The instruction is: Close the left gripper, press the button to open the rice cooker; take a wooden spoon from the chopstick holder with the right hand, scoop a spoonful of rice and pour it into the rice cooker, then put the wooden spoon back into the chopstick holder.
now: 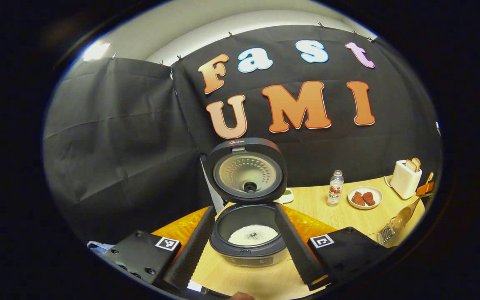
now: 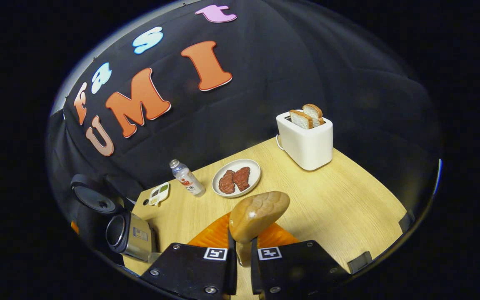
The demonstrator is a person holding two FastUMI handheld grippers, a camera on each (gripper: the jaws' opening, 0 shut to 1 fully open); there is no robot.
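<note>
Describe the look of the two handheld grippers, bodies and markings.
The left gripper has black boxy blocks with screws, each carrying a square black-and-white tag, and long flat fingers with ribbed inner faces. The right gripper has the same black blocks, screws and square tags. An orange part sits behind each pair of fingers.

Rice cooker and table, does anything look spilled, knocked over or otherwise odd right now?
Nothing stands out. The rice cooker stands upright, lid open, rice inside its pot. The bottle, the plate of meat and the toaster sit upright on the table. No spilled rice shows.
</note>
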